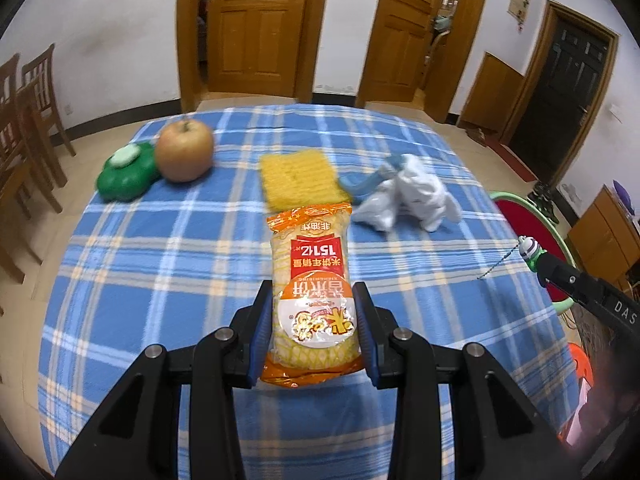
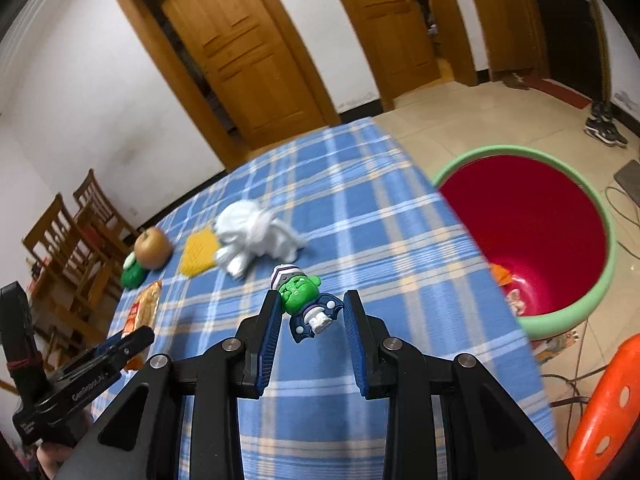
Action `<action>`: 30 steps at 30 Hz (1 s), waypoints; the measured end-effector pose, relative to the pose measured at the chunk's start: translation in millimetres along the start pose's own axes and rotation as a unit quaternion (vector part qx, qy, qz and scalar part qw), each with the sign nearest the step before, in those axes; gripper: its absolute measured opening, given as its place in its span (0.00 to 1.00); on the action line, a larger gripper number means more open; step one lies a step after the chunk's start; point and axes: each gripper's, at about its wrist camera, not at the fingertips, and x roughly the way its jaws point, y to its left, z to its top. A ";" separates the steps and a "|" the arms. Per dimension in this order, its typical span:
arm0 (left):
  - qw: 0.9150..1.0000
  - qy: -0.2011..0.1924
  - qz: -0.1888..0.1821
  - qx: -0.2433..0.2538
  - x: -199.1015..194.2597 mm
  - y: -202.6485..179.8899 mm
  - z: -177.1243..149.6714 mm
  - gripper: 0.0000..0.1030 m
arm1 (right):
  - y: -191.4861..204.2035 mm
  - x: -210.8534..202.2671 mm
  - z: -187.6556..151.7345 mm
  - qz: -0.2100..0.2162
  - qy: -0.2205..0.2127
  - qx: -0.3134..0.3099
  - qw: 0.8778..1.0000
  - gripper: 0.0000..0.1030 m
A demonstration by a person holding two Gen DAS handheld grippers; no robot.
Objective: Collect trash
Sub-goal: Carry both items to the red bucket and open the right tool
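My left gripper (image 1: 313,296) is shut on an orange and yellow rice-cracker packet (image 1: 310,280) and holds it above the blue plaid tablecloth (image 1: 160,260). My right gripper (image 2: 308,304) is shut on a small green-headed toy figure (image 2: 304,300) with a chain, held above the table's right part. That toy also shows in the left wrist view (image 1: 532,252). A crumpled white tissue wad (image 1: 408,196) lies on the cloth behind the packet. A red bin with a green rim (image 2: 528,232) stands on the floor to the right of the table, with some wrappers inside.
An apple (image 1: 184,150), a green flower-shaped case (image 1: 126,174) and a yellow sponge cloth (image 1: 298,176) lie at the far side of the table. Wooden chairs (image 1: 24,128) stand on the left. An orange stool (image 2: 608,408) is near the bin.
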 end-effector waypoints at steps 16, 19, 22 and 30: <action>0.995 0.010 -0.053 0.080 26.4 -94.2 28.4 0.37 | -90.2 -13.4 23.6 -0.072 -0.033 0.069 0.994 0.31; 0.994 0.012 -0.061 0.094 32.2 -110.9 32.5 0.37 | -107.7 -9.1 27.0 -0.086 -0.032 0.081 0.993 0.31; 0.992 0.015 -0.067 0.108 40.1 -127.8 36.7 0.37 | -122.4 -4.3 30.3 -0.096 -0.027 0.089 0.991 0.31; 0.986 0.027 -0.085 0.139 60.0 -170.6 46.1 0.37 | -145.7 -8.1 33.3 -0.103 -0.036 0.109 0.988 0.32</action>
